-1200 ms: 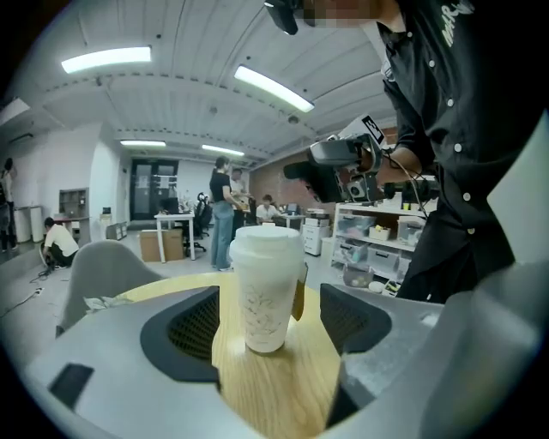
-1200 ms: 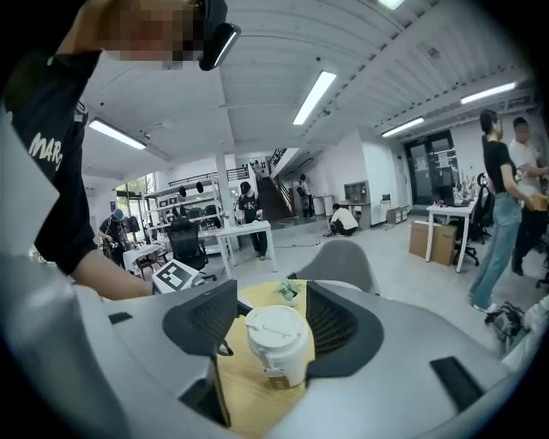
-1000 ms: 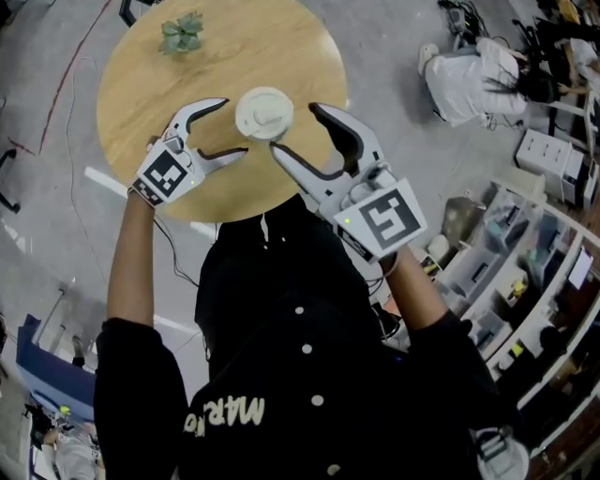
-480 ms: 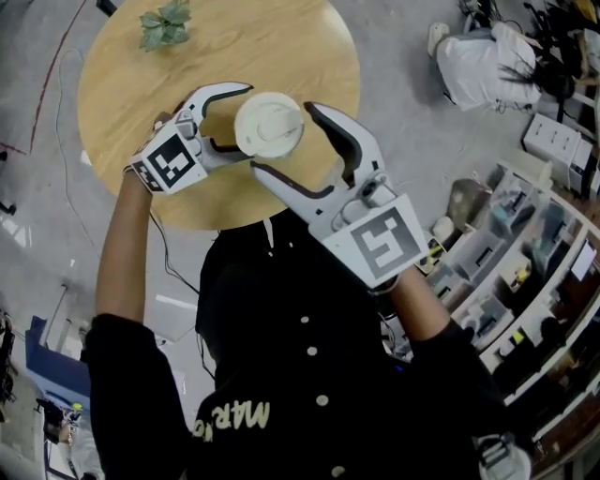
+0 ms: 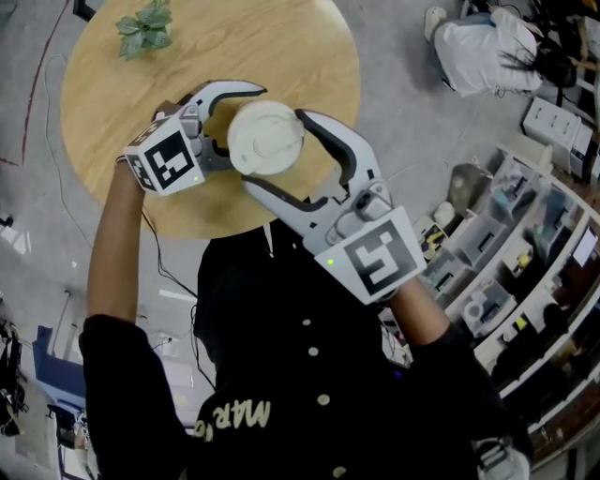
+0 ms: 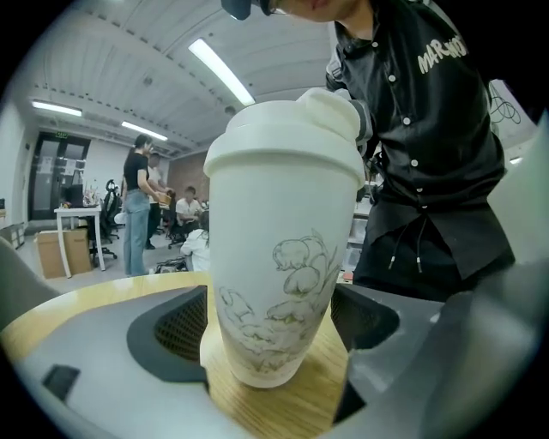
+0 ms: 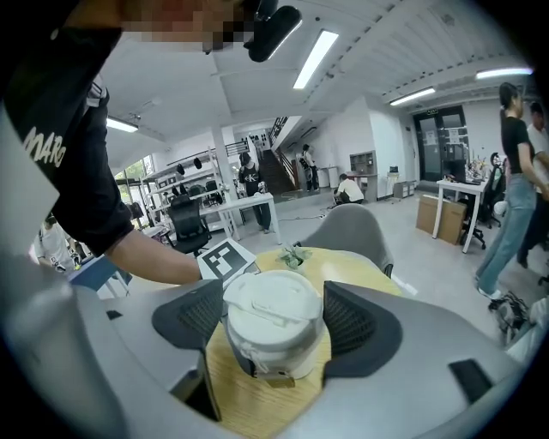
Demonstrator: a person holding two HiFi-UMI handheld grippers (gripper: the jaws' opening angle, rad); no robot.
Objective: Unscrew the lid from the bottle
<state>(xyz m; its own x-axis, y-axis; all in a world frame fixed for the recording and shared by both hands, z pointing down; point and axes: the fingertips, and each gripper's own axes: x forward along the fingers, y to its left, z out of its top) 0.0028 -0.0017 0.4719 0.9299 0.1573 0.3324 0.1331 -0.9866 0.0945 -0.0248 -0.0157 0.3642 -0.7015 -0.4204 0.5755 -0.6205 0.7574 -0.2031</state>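
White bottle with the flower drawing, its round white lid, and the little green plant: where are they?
White bottle with the flower drawing [image 6: 274,283]: left gripper view, on its side wall.
Round white lid [image 5: 265,138]: head view, middle of its top.
Little green plant [image 5: 143,28]: head view, on its leaves.

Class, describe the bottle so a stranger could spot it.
Find the round wooden table. At its near edge stands a tall white bottle with a white lid. Unlike the small green plant, it bears a faint flower sketch.

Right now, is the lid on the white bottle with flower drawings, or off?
On. The round white lid caps the white flower-printed bottle, sitting level on its rim in the left gripper view.
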